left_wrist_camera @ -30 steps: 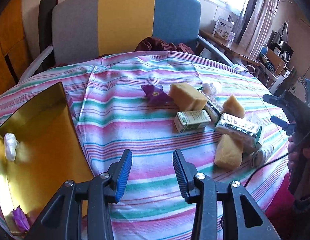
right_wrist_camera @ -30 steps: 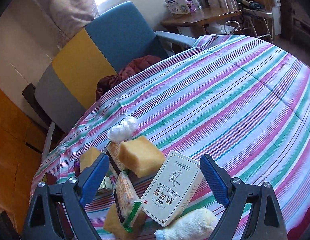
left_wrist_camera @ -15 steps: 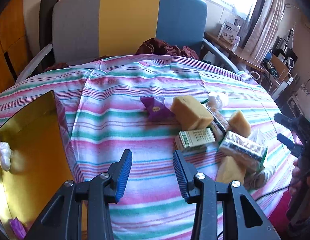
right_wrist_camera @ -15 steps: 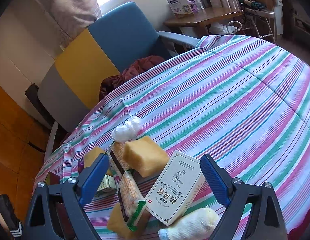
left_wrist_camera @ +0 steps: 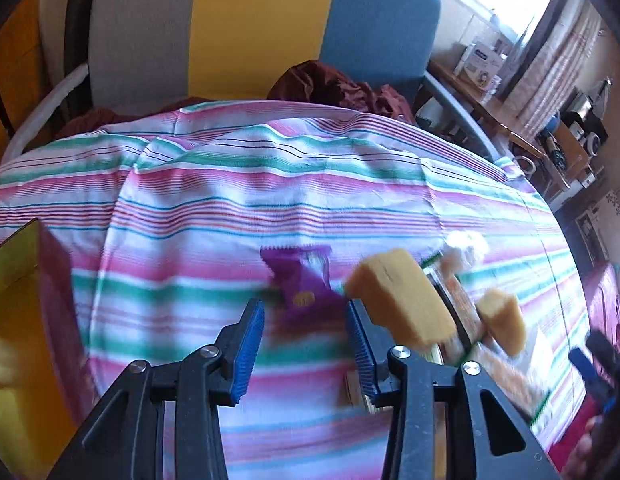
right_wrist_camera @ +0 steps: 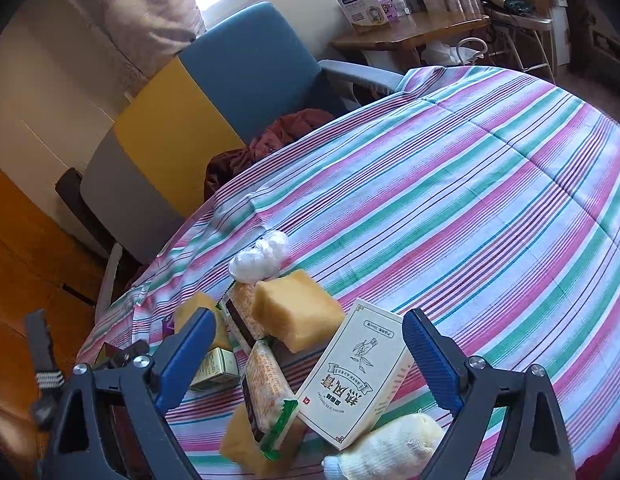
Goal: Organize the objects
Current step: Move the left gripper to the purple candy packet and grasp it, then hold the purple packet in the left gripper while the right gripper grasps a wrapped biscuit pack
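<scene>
Tablecloth (right_wrist_camera: 450, 208): woven cloth, matt, striped, lightly creased.
Sponge block (right_wrist_camera: 295, 316): porous yellow foam, rough, matt.
Carton (right_wrist_camera: 356, 372): cream printed cardboard, smooth, matt.
Purple sachet (left_wrist_camera: 303, 280): thin glossy foil or plastic with a serrated edge; blurred.
Cracker pack (right_wrist_camera: 267, 396): clear shiny plastic film.
Tray (left_wrist_camera: 13, 280): smooth gold lining with a mirror-like sheen.
Gripper pads (right_wrist_camera: 430, 356): ribbed blue rubber or plastic on black matt plastic arms.
Chair (right_wrist_camera: 229, 76): matt upholstery.
</scene>
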### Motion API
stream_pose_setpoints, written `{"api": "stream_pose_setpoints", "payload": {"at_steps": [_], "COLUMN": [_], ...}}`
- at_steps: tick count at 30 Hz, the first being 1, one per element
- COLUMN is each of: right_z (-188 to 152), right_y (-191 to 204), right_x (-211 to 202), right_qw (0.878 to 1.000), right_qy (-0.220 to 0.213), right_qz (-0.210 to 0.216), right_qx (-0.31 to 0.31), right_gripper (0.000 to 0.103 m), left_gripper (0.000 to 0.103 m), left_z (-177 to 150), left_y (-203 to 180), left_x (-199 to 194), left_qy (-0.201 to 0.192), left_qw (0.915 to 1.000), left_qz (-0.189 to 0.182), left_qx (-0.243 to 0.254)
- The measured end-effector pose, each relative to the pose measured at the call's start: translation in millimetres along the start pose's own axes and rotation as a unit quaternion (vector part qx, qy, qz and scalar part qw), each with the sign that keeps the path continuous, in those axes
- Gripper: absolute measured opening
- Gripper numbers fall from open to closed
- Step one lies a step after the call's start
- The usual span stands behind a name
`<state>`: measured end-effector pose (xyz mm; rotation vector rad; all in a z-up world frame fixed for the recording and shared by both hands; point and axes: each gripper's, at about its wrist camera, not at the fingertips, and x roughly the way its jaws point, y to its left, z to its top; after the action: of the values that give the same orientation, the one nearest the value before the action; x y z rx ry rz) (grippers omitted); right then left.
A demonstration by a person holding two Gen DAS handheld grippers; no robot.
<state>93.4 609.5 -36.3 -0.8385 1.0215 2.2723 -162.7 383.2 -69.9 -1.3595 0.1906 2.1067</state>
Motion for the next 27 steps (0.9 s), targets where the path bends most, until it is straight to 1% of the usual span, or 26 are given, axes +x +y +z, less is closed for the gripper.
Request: {"api": "stream_pose_setpoints", "payload": {"at_steps": [5,7,9,10,11,12,14,17,20,22,23,25,27], "right_z": [1,2,3,3,3,4,6,8,8,7,6,5,5], "right_y": [-4,-5,-7,-7,-8,-9,-14,-24,-30,-33,-36,-43,-45], "right_x": [2,1,1,2,2,2,1,2,6,11,14,19,20], "right_qw": [1.0,1.0,1.0,1.0,1.0,1.0,1.0,0.999,0.998,0.997,0.997,0.995,0.995], "right_qy": [0.003,0.001,0.0,0.0,0.0,-0.002,-0.006,-0.005,0.005,0.019,0.026,0.039,0.042], "right_qz": [0.0,-0.001,-0.002,-0.003,-0.006,-0.008,-0.009,-0.007,-0.019,-0.041,-0.045,-0.04,-0.04], "right_qx": [0.007,0.01,0.013,0.014,0.014,0.015,0.021,0.043,0.055,0.058,0.062,0.079,0.084], "right_gripper": [0.095,0.095,0.095,0.095,0.095,0.095,0.095,0.095,0.095,0.095,0.095,0.095,0.095], "left_gripper": [0.042,0.042,0.042,0.039,0.035,0.034,0.033,0.033,0.033,0.033,0.033,0.033,0.033], "left_z": [16,18,19,18,15,11,1,-13,-29,-41,-50,-64,-78], "left_y": [3,1,-1,-1,-1,1,1,0,3,1,-1,-6,-10], "left_x": [28,36,45,50,53,54,50,44,35,28,23,16,8], "left_qy": [0.017,0.02,0.024,0.027,0.03,0.028,0.017,0.015,0.018,0.017,0.016,0.016,0.013], "left_qw": [0.9996,0.9996,0.9996,0.9995,0.9994,0.9994,0.9996,0.9995,0.9994,0.9992,0.9989,0.9984,0.998], "left_qz": [0.003,0.0,0.005,0.01,0.014,0.016,0.022,0.025,0.024,0.029,0.032,0.03,0.026], "left_qx": [-0.021,-0.02,-0.013,-0.01,-0.009,-0.011,0.002,0.014,0.015,0.024,0.032,0.044,0.055]}}
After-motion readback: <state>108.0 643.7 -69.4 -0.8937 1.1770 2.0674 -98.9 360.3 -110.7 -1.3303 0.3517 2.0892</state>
